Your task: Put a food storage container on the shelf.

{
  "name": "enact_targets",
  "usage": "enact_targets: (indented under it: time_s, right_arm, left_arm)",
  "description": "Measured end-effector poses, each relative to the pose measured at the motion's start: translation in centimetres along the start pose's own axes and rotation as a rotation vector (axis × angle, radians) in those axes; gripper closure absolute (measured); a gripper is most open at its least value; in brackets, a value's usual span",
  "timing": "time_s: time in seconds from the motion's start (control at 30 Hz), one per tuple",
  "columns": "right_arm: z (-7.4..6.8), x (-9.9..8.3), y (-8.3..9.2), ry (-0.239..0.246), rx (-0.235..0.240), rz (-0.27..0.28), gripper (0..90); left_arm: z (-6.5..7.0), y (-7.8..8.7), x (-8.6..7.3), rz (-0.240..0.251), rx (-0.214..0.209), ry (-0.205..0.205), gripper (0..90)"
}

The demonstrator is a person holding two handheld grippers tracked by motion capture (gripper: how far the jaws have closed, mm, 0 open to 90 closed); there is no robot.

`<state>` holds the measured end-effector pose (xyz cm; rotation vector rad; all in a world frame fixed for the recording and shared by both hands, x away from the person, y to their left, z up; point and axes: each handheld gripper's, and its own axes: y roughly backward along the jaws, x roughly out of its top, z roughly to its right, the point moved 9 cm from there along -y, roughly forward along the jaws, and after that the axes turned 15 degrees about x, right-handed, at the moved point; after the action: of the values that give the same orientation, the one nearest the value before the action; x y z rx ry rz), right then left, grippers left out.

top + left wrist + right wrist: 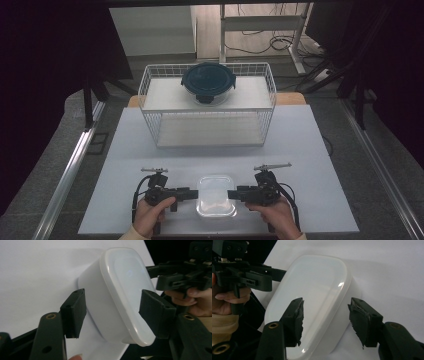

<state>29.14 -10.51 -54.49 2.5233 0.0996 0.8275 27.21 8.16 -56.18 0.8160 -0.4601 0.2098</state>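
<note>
Both tongs flank a white tub on the white tabletop.

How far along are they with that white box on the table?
Early on. Already done: the round dark-lidded container sits on the wire rack. In hand: the left hand-held gripper and right hand-held gripper flank the white lidded box, jaws either side, apparently not yet clamped. Left: gripping and lifting it, perhaps onto the rack.
</note>
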Motion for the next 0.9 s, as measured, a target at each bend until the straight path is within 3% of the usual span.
enact_targets:
  time_s: [0.1,0.13,0.17,0.27,0.43,0.7,0.9]
  right_arm:
    - [0.2,-0.4,-0.2,-0.009,0.008,-0.016,49.9]
    - [0.2,-0.5,-0.3,-0.016,0.019,-0.019,52.0]
    - [0.1,-0.5,-0.3,-0.026,0.044,-0.017,55.1]
    - [0.1,-0.5,-0.2,-0.046,0.057,-0.004,62.8]
    - [0.0,-0.6,0.3,-0.080,0.097,0.012,66.6]
    - [-0.6,-0.6,1.0,-0.096,0.145,0.026,73.4]
    - [-1.2,-0.6,1.5,-0.075,0.145,0.037,77.4]
  left_arm:
    - [0.3,-0.5,-0.4,-0.028,-0.053,0.014,44.1]
    - [0.3,-0.5,-0.4,-0.028,-0.053,0.014,46.8]
    - [0.5,-0.8,-0.5,-0.039,-0.080,0.028,50.8]
    - [0.6,-0.8,-0.6,-0.040,-0.078,0.039,57.0]
    - [0.8,-0.1,-0.4,-0.012,-0.090,0.043,69.0]
    - [1.1,0.7,-0.3,-0.003,-0.119,0.025,75.0]
    - [1.4,1.1,-0.3,0.009,-0.133,0.010,78.9]
